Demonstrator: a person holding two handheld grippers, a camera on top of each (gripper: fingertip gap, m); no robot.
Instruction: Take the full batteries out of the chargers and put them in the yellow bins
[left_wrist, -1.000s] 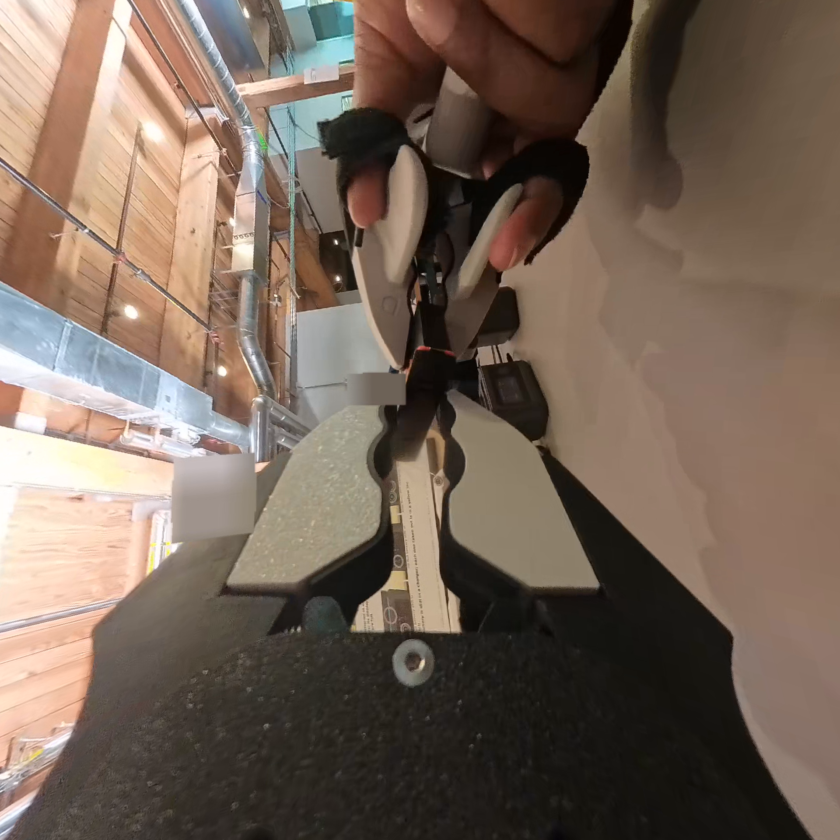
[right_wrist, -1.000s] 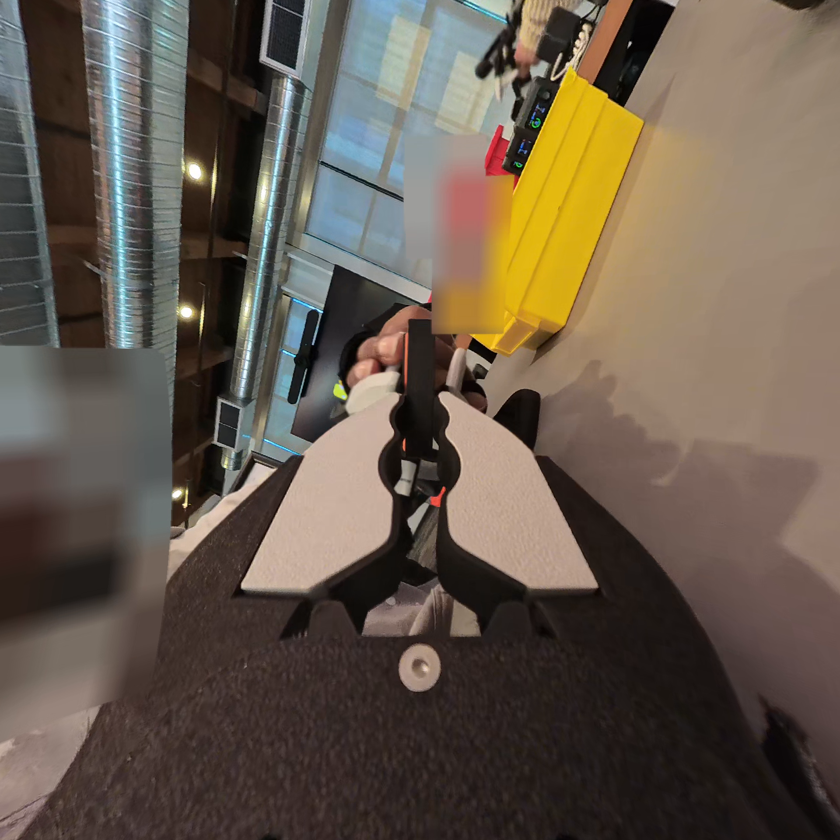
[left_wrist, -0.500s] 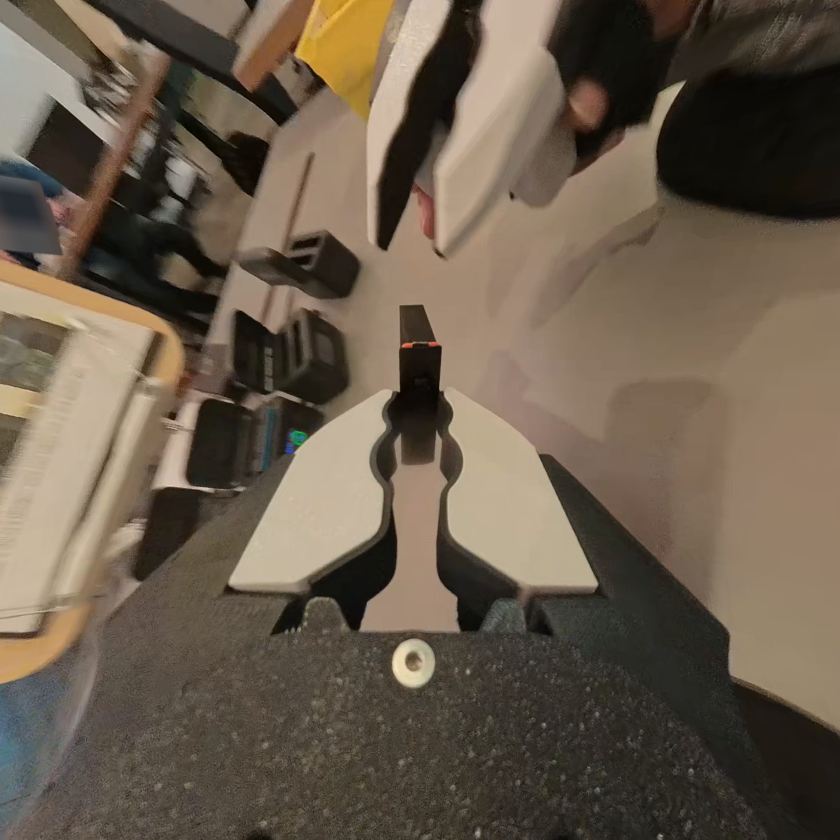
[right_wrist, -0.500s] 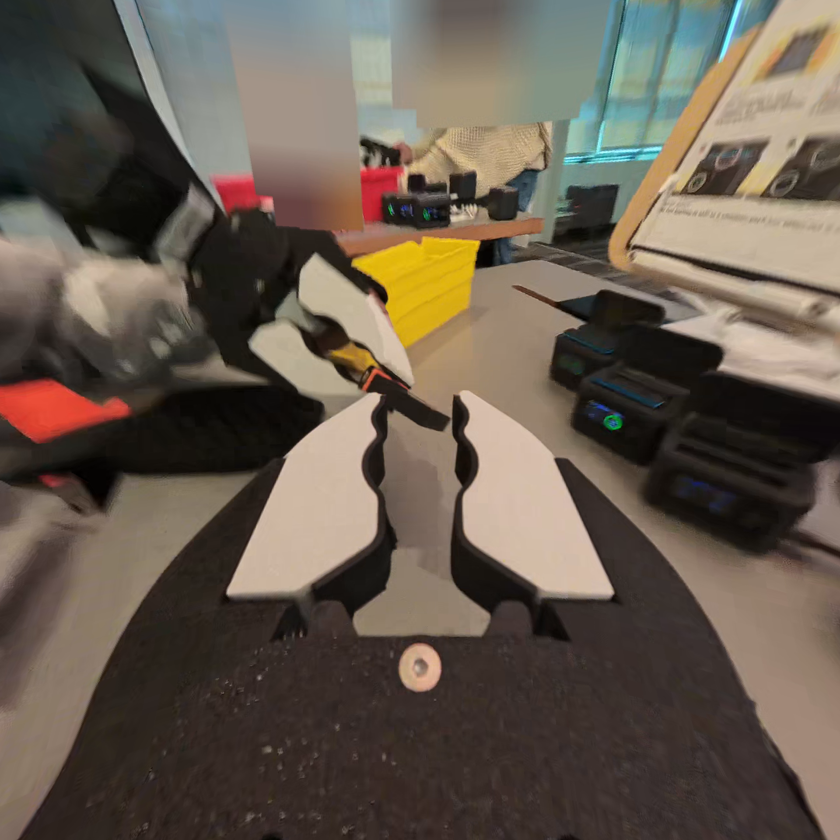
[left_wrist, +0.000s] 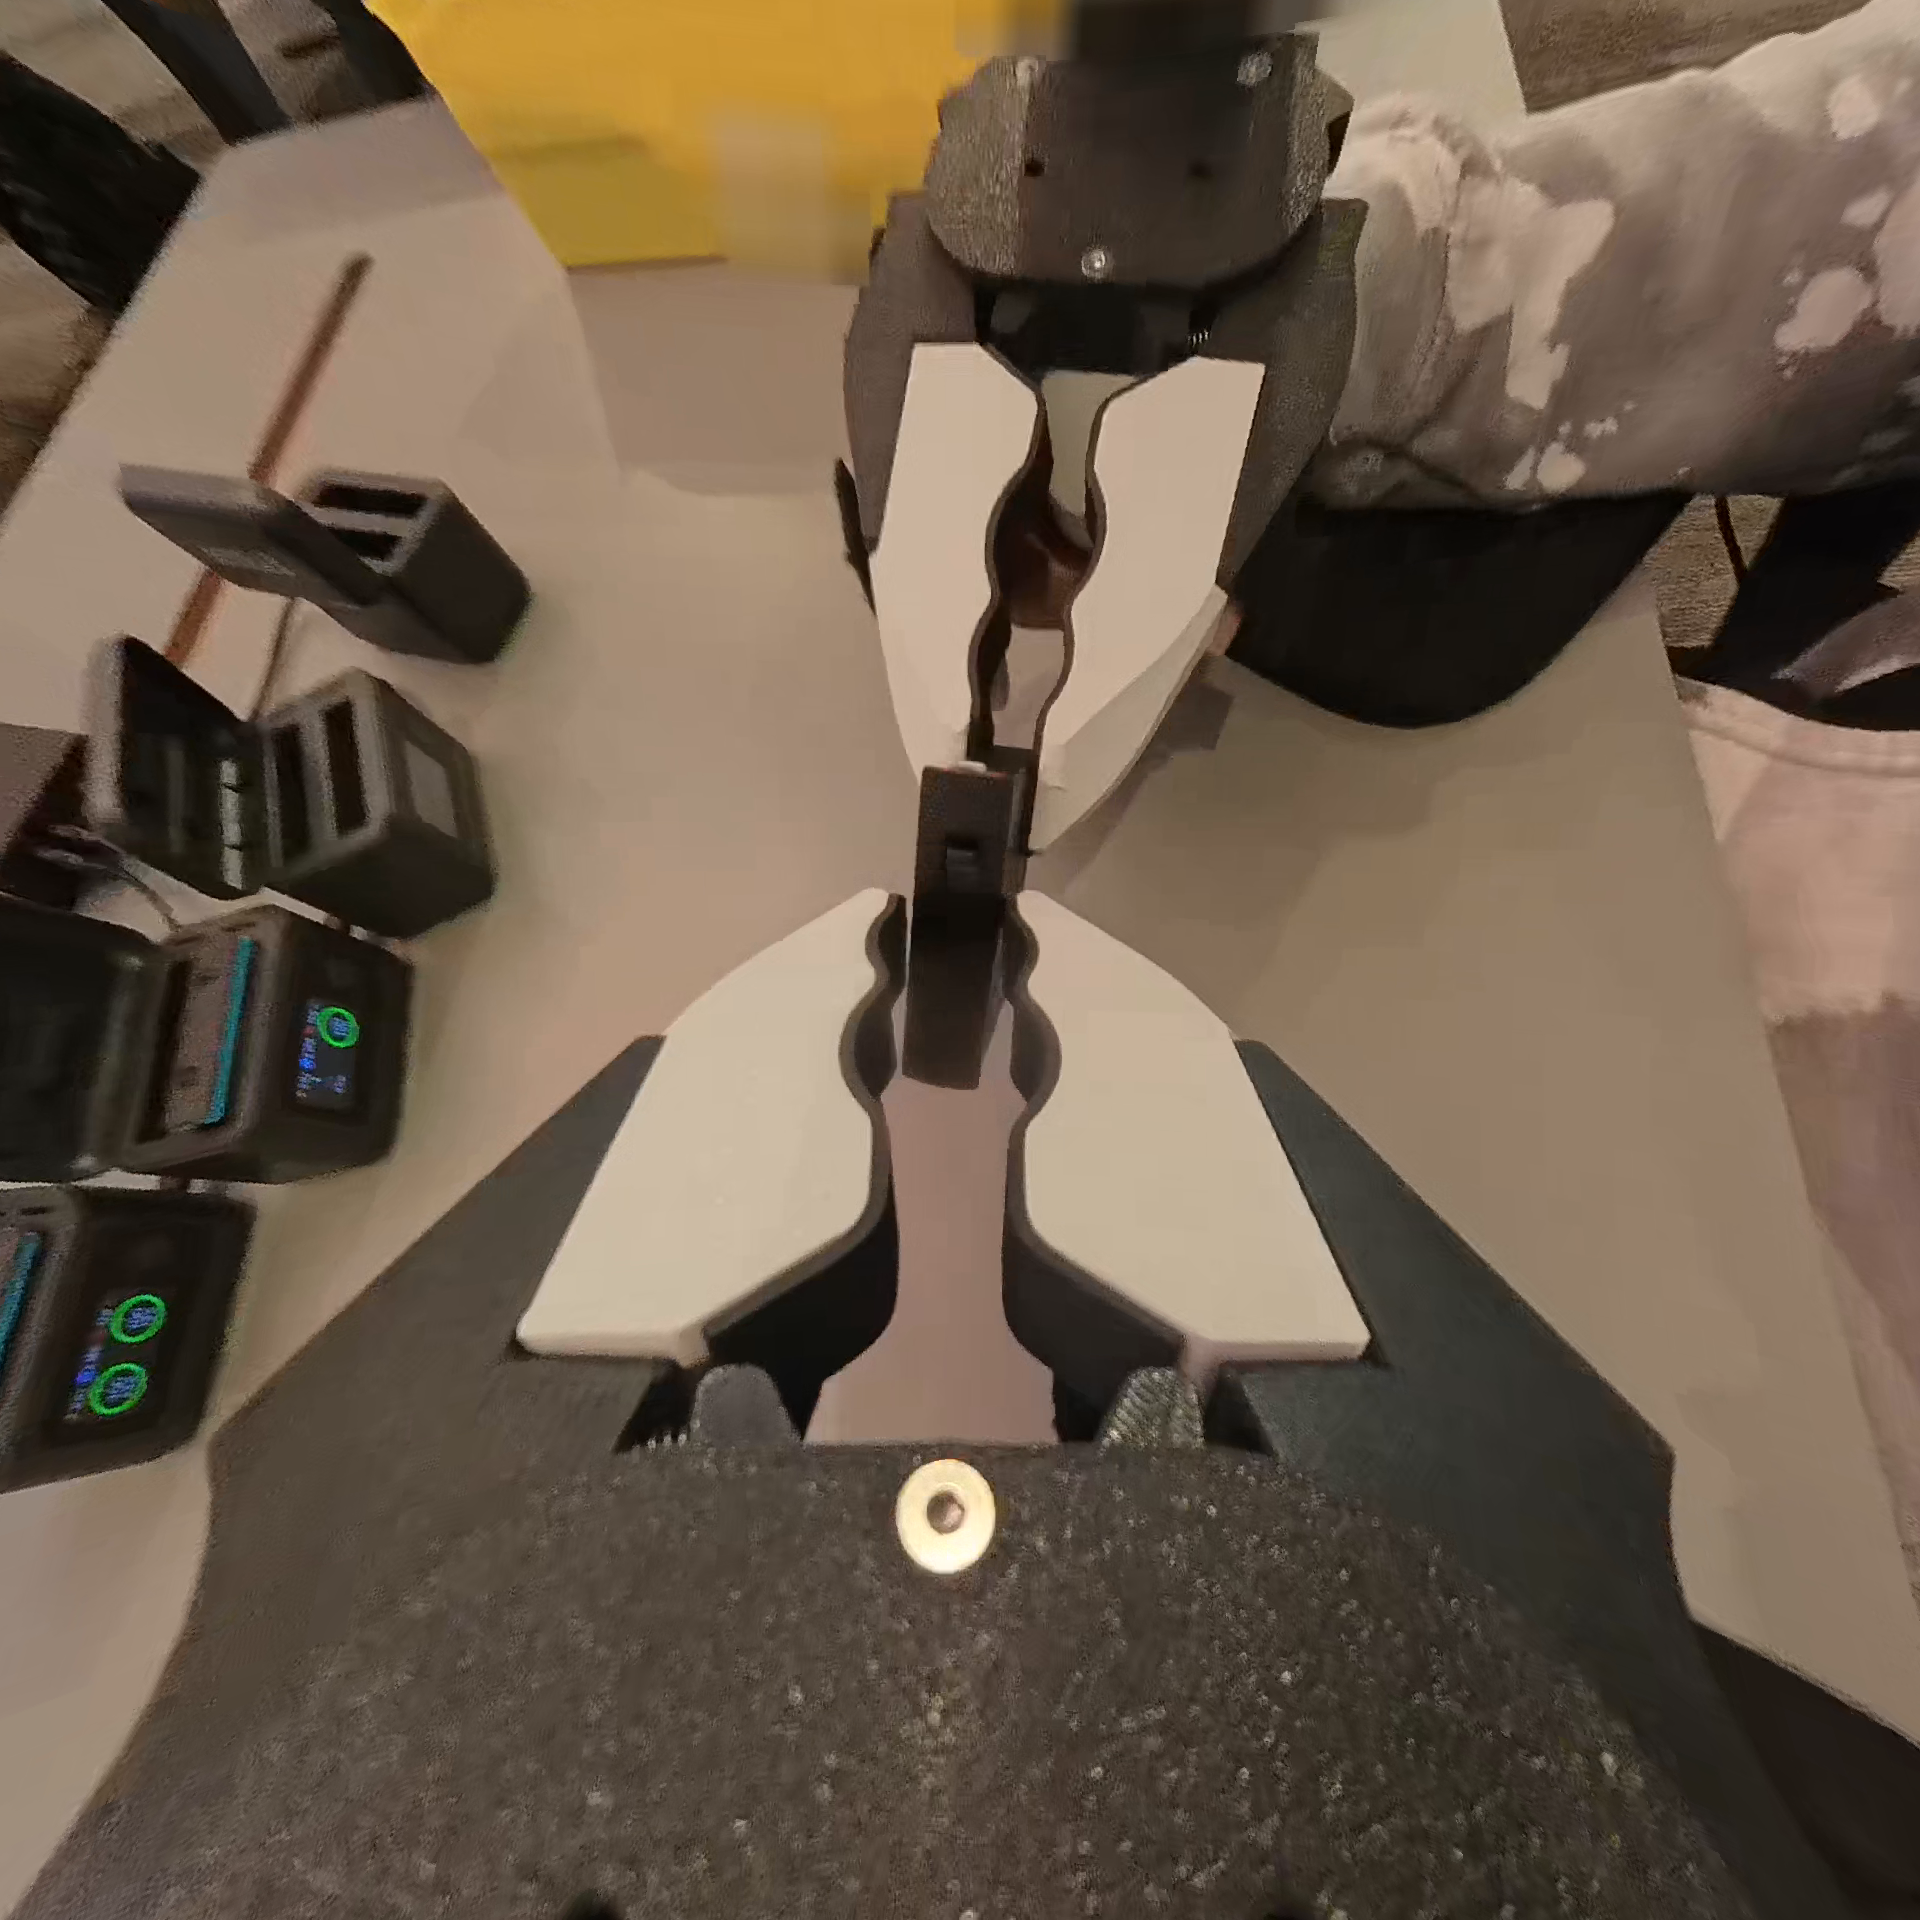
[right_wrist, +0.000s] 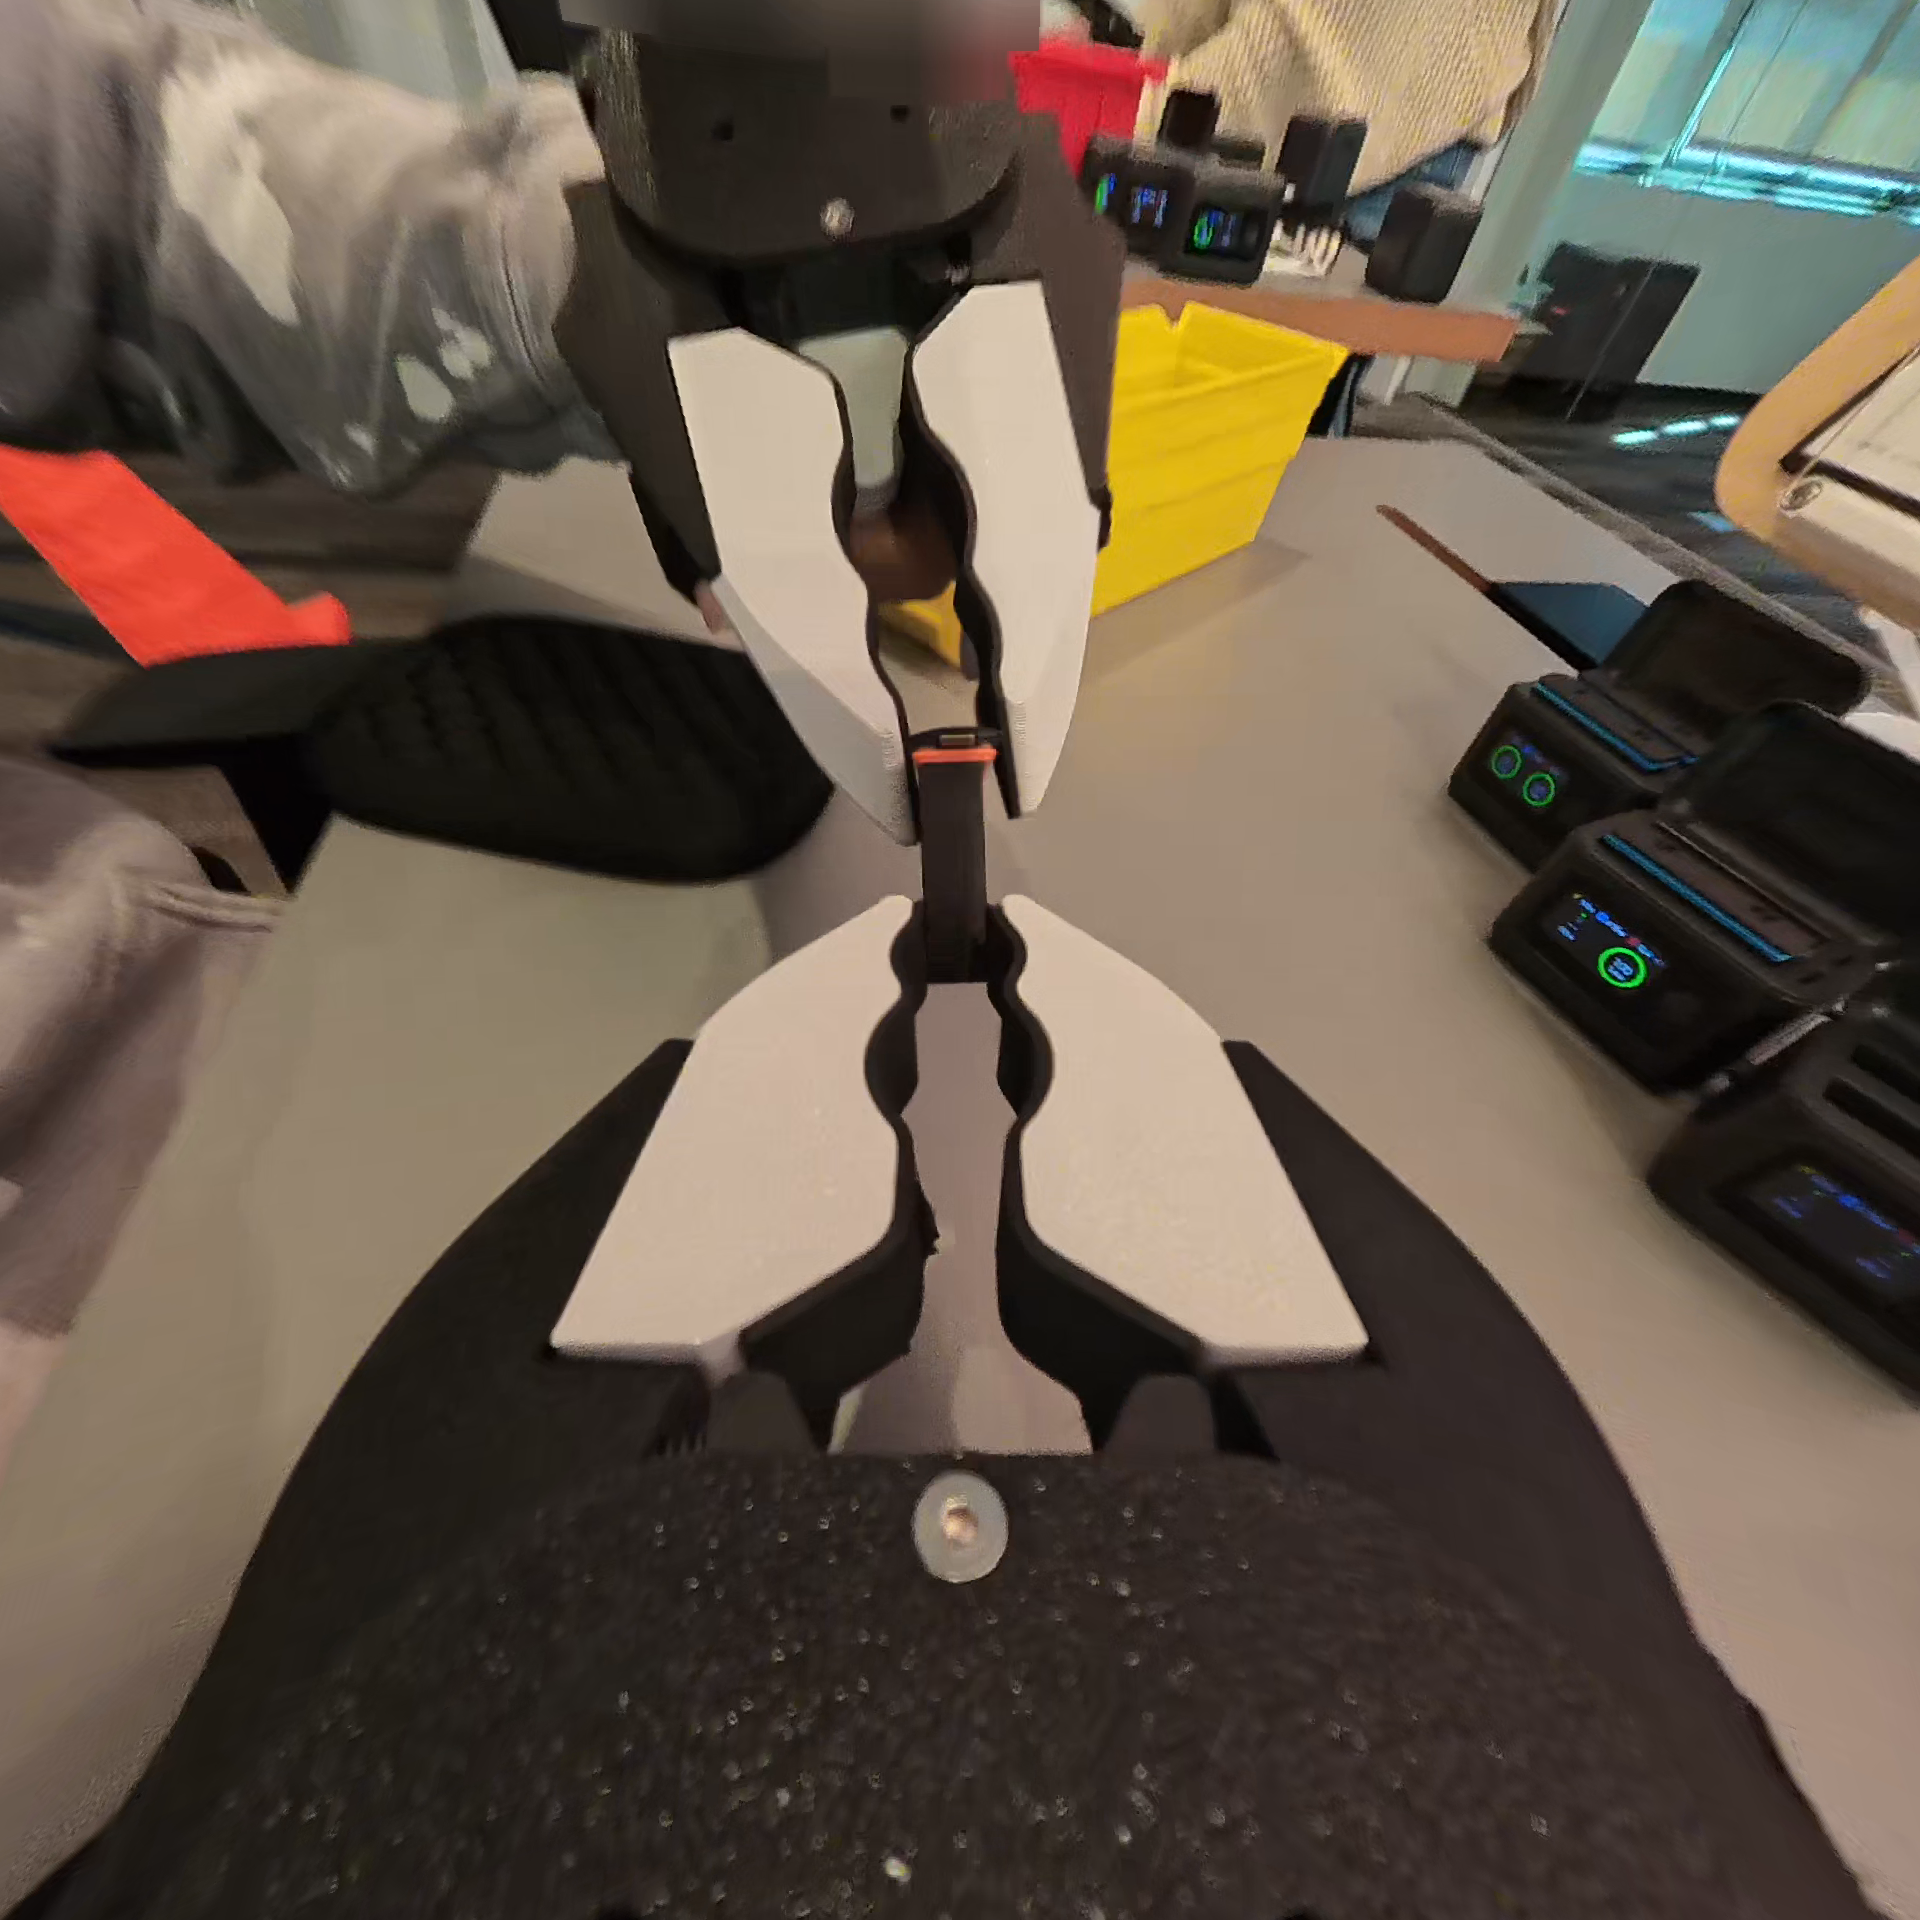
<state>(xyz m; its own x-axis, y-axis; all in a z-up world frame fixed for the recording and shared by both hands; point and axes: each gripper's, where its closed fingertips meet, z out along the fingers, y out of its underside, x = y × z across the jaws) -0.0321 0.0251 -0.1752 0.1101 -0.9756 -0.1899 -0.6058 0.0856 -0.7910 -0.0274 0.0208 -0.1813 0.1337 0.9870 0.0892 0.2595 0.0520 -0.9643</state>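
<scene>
— Above the desk (left_wrist: 1351, 987), who's got the battery (left_wrist: 961, 925)?
— Both: the left hand-held gripper (left_wrist: 951, 935) and the right hand-held gripper (right_wrist: 951, 925) each pinch one end, chargers (right_wrist: 1683, 935) just beside

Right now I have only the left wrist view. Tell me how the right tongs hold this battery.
Observer: The right tongs pinch the plain black end of the battery with their tips; its orange-banded end is in the left tongs.
Operator: Place the yellow bin; mine is blurred.
Observer: The yellow bin stands on the table behind the left tongs, left of the chargers.
Operator: Report anything beyond it.
Observer: A second table carrying more chargers and a red bin.
</scene>
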